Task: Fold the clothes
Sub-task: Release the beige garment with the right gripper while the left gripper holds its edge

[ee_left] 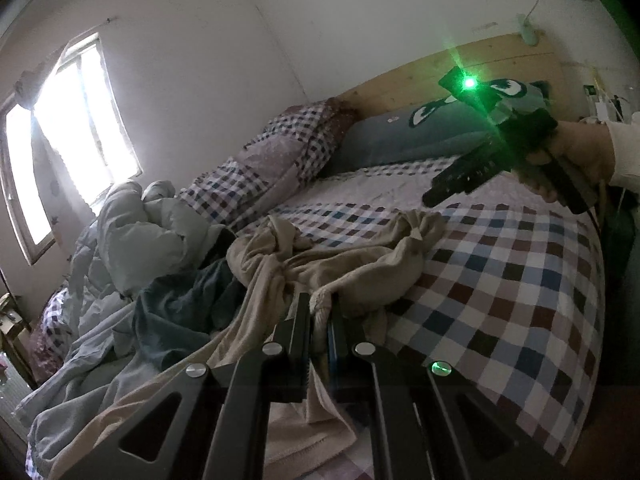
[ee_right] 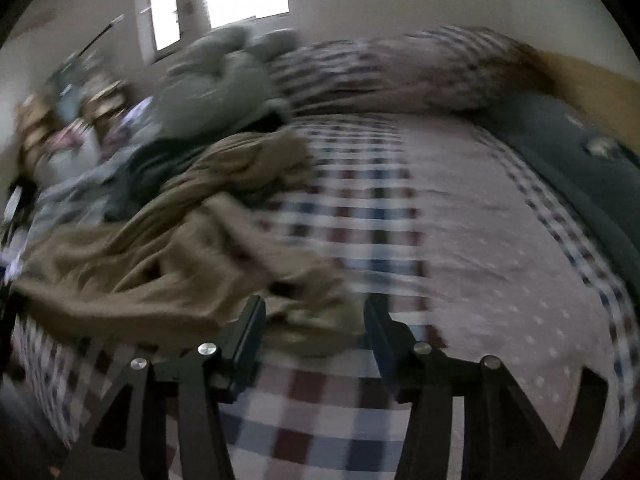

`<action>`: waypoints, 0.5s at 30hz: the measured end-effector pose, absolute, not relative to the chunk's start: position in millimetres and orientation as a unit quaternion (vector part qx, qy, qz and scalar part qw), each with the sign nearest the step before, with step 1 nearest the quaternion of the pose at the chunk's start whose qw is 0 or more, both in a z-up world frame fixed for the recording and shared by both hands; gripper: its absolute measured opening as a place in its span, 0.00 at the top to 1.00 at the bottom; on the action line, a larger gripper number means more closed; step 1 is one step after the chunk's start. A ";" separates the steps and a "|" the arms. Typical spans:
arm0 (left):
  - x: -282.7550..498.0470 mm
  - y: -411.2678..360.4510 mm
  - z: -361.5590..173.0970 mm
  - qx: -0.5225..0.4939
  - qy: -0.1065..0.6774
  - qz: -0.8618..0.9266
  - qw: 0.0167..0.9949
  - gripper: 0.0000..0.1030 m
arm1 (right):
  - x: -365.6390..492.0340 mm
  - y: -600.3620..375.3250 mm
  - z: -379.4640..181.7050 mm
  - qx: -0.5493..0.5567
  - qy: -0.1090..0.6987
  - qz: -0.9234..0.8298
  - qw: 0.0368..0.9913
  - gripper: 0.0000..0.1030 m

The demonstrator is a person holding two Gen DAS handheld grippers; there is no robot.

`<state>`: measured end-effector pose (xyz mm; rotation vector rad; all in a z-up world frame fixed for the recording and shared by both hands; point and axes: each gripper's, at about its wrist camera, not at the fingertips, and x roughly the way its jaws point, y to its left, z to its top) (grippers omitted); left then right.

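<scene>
A crumpled beige garment [ee_left: 340, 256] lies on the checked bed sheet [ee_left: 500, 300]. My left gripper [ee_left: 319, 308] is shut on a bunched edge of it at the near side. My right gripper [ee_left: 434, 198], held by a hand in a pale sleeve, hovers above the garment's far right end and points down at it. In the blurred right wrist view, the right gripper [ee_right: 316, 316] is open, and a fold of the beige garment [ee_right: 180, 248] lies just beyond and between its fingers without being pressed.
A dark blue garment [ee_left: 188, 312] and a pale grey quilt [ee_left: 136, 240] are heaped to the left. A checked pillow [ee_left: 288, 148], a blue pillow [ee_left: 400, 136] and a wooden headboard [ee_left: 460, 72] line the far side. A window [ee_left: 72, 120] is at the left.
</scene>
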<state>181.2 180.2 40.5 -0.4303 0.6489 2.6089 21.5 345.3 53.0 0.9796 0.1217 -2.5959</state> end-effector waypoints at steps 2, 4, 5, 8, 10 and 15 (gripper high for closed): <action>183.7 183.8 39.3 -0.158 0.230 0.934 0.225 0.95 | 31.7 327.0 54.2 0.324 0.083 -0.918 0.214 0.47; 188.8 191.8 35.3 -0.165 0.233 0.925 0.249 0.95 | 45.1 310.4 54.6 0.294 0.130 -0.916 0.239 0.46; 191.8 196.2 32.5 -0.169 0.237 0.920 0.262 0.95 | 49.9 304.0 53.0 0.281 0.151 -0.914 0.252 0.44; 201.4 208.6 23.6 -0.186 0.249 0.900 0.305 0.95 | 54.2 292.4 42.7 0.279 0.195 -0.901 0.267 0.36; 208.0 216.1 17.6 -0.199 0.256 0.884 0.336 0.95 | 54.8 286.4 34.9 0.289 0.219 -0.890 0.276 0.35; 215.5 227.7 5.3 -0.226 0.276 0.858 0.369 0.95 | 53.3 287.9 28.9 0.292 0.229 -0.888 0.270 0.35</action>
